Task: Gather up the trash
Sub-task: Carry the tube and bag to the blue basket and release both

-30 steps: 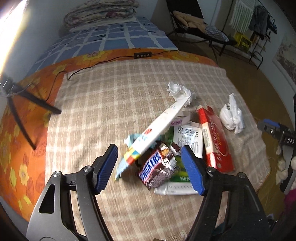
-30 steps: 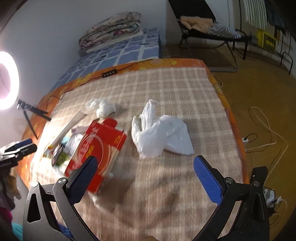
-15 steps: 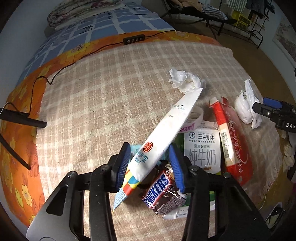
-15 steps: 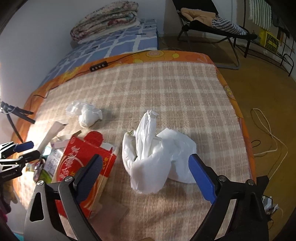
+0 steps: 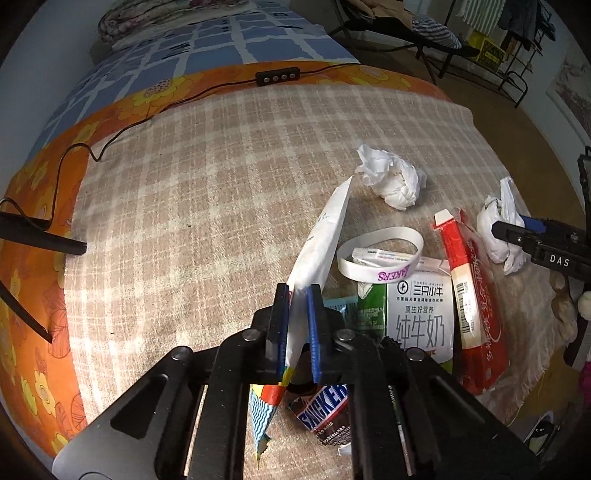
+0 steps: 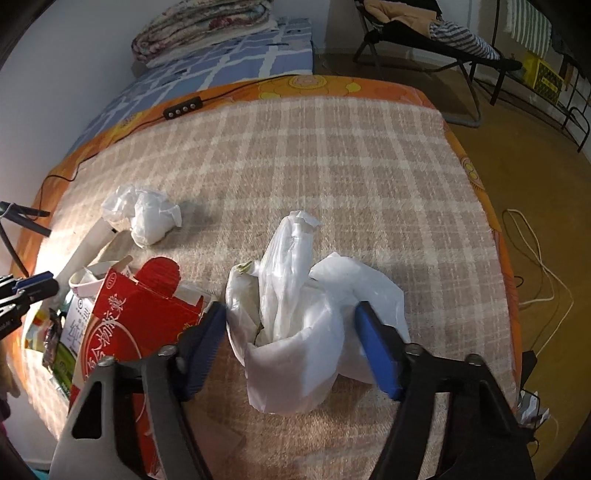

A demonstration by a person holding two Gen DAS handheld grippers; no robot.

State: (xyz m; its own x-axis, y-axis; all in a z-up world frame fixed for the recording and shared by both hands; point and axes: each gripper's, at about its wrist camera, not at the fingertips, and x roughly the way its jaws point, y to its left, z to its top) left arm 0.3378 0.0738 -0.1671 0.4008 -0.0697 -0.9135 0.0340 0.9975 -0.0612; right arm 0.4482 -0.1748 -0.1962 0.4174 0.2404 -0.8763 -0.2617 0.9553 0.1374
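Observation:
My left gripper [image 5: 295,291] is shut on a long white wrapper [image 5: 325,229] that slants up and away from the pile. Under and beside it lie a Snickers wrapper [image 5: 325,410], a milk carton [image 5: 421,317], a white wristband [image 5: 380,254], a red box [image 5: 476,302] and a crumpled tissue [image 5: 391,177]. My right gripper [image 6: 291,314] straddles a white plastic bag [image 6: 295,291] on the checked blanket [image 6: 332,166]. Its jaws are closing with the bag between them, the pads at the bag's sides and not squeezing it. The red box [image 6: 140,317] lies just left of that gripper.
A black cable with a control box [image 5: 276,78] runs along the orange bedcover's far edge. Tripod legs [image 5: 40,243] stand at the left. Folded quilts [image 6: 207,26] lie at the back, a folding chair [image 6: 436,40] stands beyond, and white cords [image 6: 535,258] trail on the floor at the right.
My left gripper came down and shut on the white wrapper. My right gripper dropped over the plastic bag, and its jaws narrowed around it.

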